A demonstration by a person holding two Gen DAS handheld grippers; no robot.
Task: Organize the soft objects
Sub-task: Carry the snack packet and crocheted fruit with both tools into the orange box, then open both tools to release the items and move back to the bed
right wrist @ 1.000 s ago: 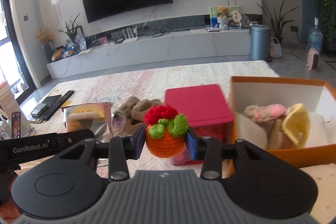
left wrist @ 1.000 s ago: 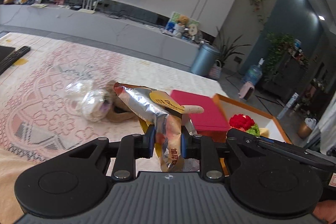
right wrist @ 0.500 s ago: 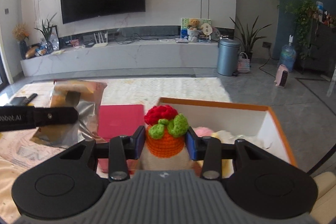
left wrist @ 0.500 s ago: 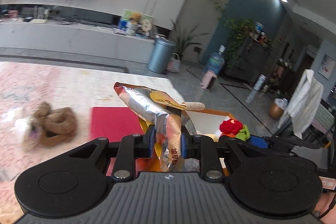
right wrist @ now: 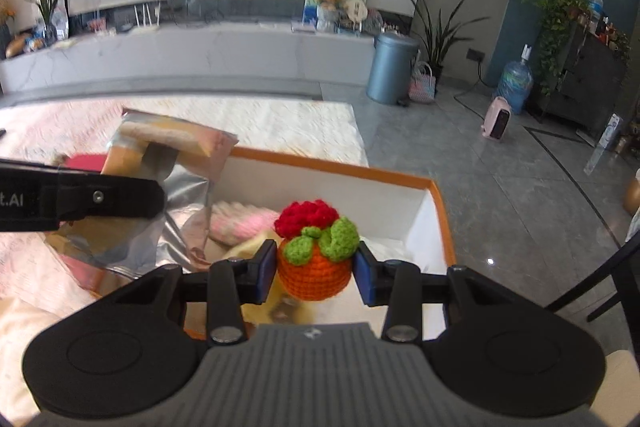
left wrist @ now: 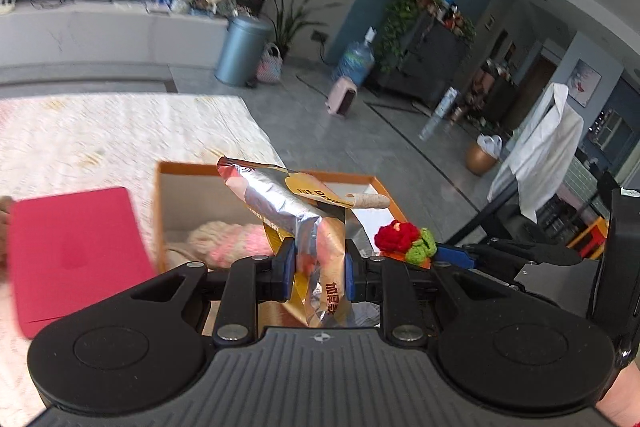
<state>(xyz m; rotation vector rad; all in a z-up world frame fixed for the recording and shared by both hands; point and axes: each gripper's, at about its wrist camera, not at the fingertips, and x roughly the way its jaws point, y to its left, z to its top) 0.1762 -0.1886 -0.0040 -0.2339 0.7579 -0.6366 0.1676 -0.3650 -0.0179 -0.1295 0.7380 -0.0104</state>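
the orange box [right wrist: 436,195] sits straight ahead of and below both grippers, its white inside already holding a pink knitted piece [right wrist: 244,223] and something pale yellow beside it. over it hang the two things in hand. the right gripper [right wrist: 316,269] is pinching a crocheted toy [right wrist: 316,255], an orange ball topped with red and green yarn, squeezed between the blue pads with its base hanging just above the box's near side. to that gripper's left, and a little farther forward, the left gripper [left wrist: 318,269] is pressed tight on a foil snack bag [left wrist: 296,211], holding it by the crumpled lower part so the silver and yellow top leans up and leftward over the box's opening. from the left wrist view the toy shows just to the right of the bag, the two near each other but apart.

to the left of the box lies a red lid [left wrist: 76,251] flat on the patterned rug [right wrist: 280,123], apart from the left gripper's tips.

the step in hand reads as the drop-off: both loads are carried to the box and poised over it. the next move calls for lowering each one into free space inside, the toy toward the near right corner and the bag toward the left, then spreading the fingers so the soft things settle without the grippers bumping each other or the rim.
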